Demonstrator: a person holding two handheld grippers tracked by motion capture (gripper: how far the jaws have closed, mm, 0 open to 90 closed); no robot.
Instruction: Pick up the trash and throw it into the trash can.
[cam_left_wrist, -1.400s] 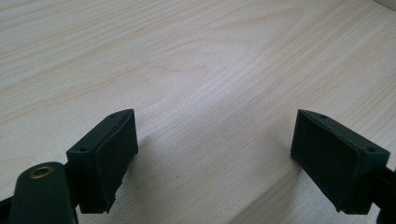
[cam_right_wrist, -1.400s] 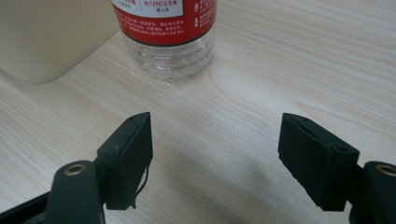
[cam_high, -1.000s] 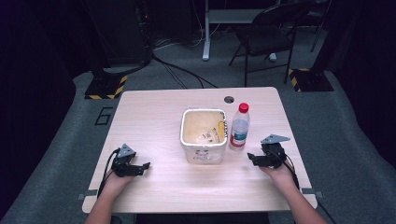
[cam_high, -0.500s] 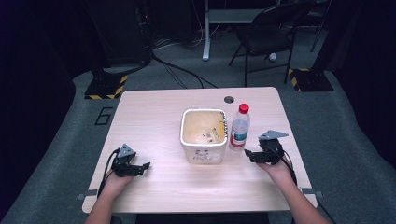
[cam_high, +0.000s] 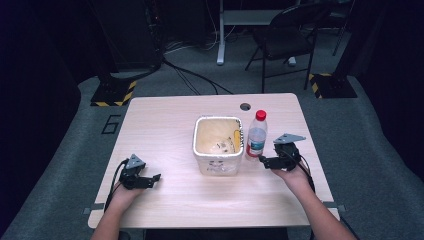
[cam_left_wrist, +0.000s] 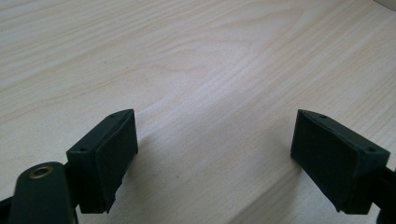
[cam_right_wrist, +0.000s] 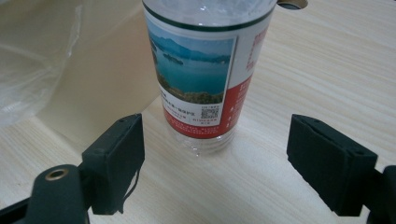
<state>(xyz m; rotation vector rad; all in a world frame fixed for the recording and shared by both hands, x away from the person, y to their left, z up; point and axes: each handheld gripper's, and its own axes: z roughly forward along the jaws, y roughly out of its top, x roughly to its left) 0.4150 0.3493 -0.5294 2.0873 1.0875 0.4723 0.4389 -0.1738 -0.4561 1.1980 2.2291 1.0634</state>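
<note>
Standing upright, bottle (cam_right_wrist: 201, 70) just beyond the wide-spread right gripper (cam_right_wrist: 215, 163)

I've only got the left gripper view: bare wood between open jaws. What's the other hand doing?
Observer: The right gripper is open, aimed at the base of a water bottle that stands upright, not yet between its jaws.
Operator: Anything next to that bottle?
Observer: A white bin stands right beside it, toward the table's middle; the right gripper view shows a clear liner in it.
Operator: Is the bottle capped?
Observer: Yes, a red cap shows in the high view.
Operator: And where's my left gripper on the table?
Observer: The left gripper is near the front left edge, well apart from the bin.
</note>
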